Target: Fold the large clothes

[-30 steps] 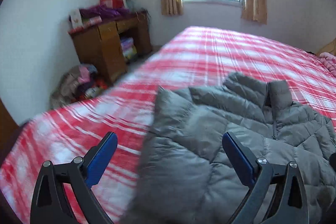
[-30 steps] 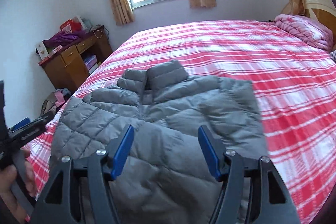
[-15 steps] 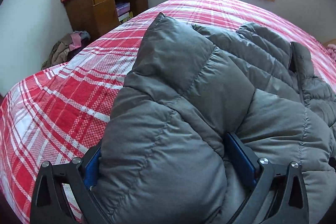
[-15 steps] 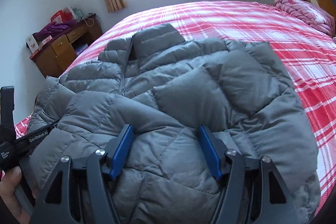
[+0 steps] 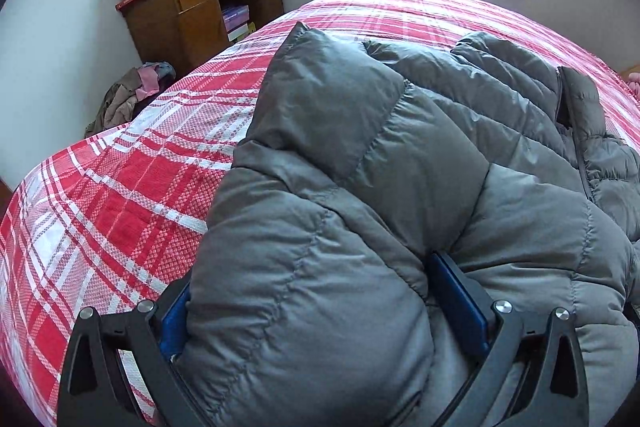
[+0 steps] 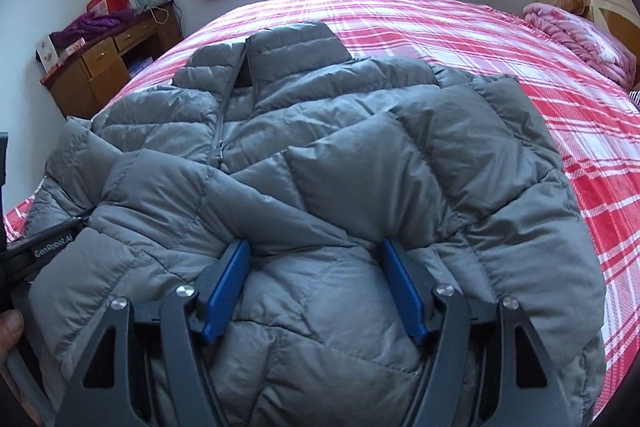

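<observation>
A grey quilted puffer jacket [image 5: 360, 155] lies front up on a red plaid bed [image 5: 100, 211], collar toward the window; it also shows in the right wrist view [image 6: 360, 155]. My left gripper [image 5: 316, 291] is wide open, its blue pads on either side of the jacket's puffy left hem and sleeve. My right gripper [image 6: 316, 267] is open too, its pads pressed into the hem near the middle. The left gripper's body [image 6: 44, 251] shows at the left edge of the right wrist view. The hem itself is hidden under folds.
A wooden desk [image 5: 192, 15] piled with boxes and clothes stands against the wall left of the bed, with a heap of clothes [image 5: 128, 99] on the floor. A pink folded blanket [image 6: 580, 35] and headboard lie at the bed's far right.
Both grippers have dropped down and forward from above the bed onto the jacket's near edge. Padding now fills the space between each pair of pads. The jaws have stayed open.
</observation>
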Tool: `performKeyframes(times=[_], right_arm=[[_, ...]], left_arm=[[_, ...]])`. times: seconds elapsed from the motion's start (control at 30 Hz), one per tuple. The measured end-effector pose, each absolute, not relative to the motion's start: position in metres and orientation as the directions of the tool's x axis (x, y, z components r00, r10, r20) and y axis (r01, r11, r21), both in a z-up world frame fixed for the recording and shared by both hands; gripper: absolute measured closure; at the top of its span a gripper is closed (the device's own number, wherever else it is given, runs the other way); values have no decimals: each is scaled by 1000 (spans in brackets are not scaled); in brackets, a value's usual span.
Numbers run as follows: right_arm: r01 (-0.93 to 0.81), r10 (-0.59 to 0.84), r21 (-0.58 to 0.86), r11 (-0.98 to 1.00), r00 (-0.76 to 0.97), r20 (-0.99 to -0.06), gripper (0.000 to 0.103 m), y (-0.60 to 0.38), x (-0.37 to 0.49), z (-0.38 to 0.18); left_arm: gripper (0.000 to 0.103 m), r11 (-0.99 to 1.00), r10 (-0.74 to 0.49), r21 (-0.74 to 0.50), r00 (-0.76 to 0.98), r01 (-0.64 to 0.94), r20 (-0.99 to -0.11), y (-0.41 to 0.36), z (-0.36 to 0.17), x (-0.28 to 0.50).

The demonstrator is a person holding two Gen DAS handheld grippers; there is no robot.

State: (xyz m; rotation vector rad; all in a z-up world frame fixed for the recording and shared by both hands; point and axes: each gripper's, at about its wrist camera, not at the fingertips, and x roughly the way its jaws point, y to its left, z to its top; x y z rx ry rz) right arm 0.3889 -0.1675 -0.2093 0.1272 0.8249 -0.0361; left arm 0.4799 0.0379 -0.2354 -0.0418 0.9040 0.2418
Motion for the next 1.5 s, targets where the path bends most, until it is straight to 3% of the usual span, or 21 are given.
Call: performKeyframes(times=[0.47,1.1,1.23,1.33,1.5], right_arm=[[98,-76,-15,995,657,-750,31,-155,394,-212],[99,-86,-27,995,655,-751,30,-153,394,-212],[81,-47,8,997,655,-754,29,-157,393,-208],[64,-4,55,996,683,-731,29,-173,381,-188],[139,-69,58,989,760,-646,17,-225,392,-145]], left_arm=[[1,971,197,72,593,-227,-781,37,-236,480],[1,971,197,73,592,-227,-781,36,-235,480],[1,973,197,83,580,-217,-790,40,-211,471],[1,981,159,45,661,-187,-733,44,-171,463],[1,965,209,43,662,-257,-720,50,-153,501]])
